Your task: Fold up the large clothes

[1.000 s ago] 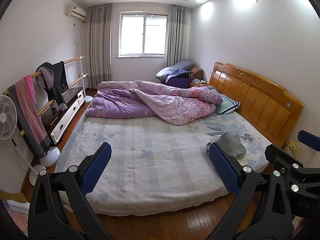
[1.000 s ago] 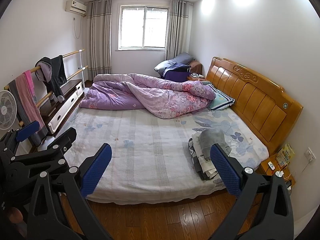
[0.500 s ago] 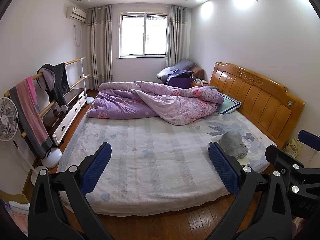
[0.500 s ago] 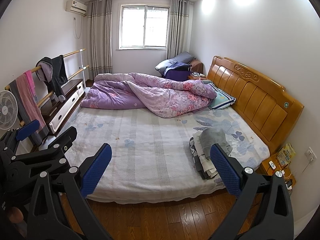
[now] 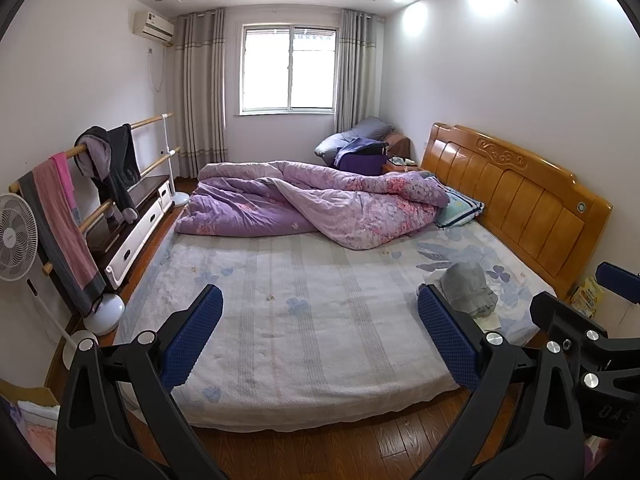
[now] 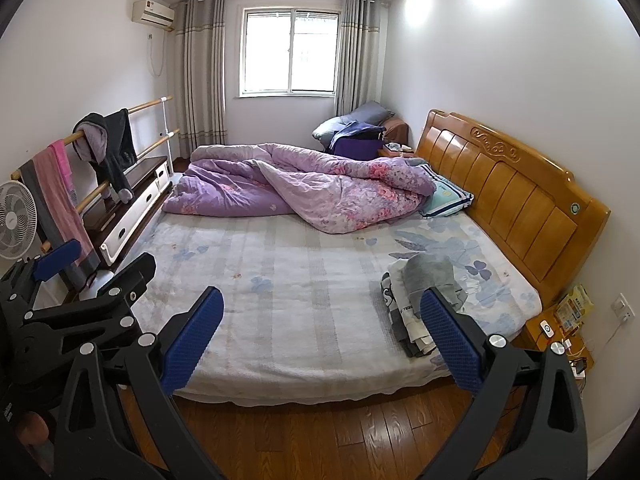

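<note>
A small stack of folded clothes (image 6: 424,300) with a grey piece on top lies at the bed's near right corner; it also shows in the left wrist view (image 5: 470,290). A crumpled purple floral duvet (image 5: 320,204) lies across the far half of the bed (image 5: 312,312). Clothes and a pink-grey towel hang on a wooden rail (image 5: 100,160) at the left wall. My left gripper (image 5: 320,340) is open and empty, held above the floor before the bed's near edge. My right gripper (image 6: 320,340) is open and empty beside it.
A wooden headboard (image 5: 520,200) runs along the right. A white fan (image 5: 16,232) and a low TV cabinet (image 5: 136,216) stand at the left. A nightstand with small items (image 6: 560,328) sits at the near right. Wooden floor (image 6: 320,432) lies before the bed.
Both grippers have shifted slightly, so the views drift a little. Nothing on the bed has moved and both grippers stay open.
</note>
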Tool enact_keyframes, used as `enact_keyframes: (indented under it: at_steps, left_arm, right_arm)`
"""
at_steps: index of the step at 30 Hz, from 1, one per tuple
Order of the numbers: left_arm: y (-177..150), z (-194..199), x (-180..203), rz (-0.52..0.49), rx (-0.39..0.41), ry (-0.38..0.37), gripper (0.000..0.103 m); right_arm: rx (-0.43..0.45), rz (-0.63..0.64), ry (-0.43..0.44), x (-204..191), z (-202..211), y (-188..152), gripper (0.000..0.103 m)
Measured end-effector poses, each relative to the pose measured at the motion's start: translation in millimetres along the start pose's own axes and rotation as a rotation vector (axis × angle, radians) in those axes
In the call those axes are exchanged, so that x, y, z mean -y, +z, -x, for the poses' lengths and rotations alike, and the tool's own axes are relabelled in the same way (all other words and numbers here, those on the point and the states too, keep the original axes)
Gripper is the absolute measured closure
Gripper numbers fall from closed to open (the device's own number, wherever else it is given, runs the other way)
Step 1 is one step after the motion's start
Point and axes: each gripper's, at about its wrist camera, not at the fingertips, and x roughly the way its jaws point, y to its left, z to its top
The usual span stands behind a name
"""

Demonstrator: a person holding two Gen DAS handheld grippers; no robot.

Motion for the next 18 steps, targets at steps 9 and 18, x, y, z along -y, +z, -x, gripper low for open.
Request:
enact_keyframes:
  at_steps: [9,18]
  left_arm:
    - [3,-5,-14,-0.019,0.003,-0.002,0.005]
    - [10,-17,-23,-0.023,0.003,-0.007,0.005]
  right_arm:
    - [-0.003,-0.002,0.006,0,-2,-1,0.008]
    - [-0.003,-0.004,0.004,0,-3,-2,0.008]
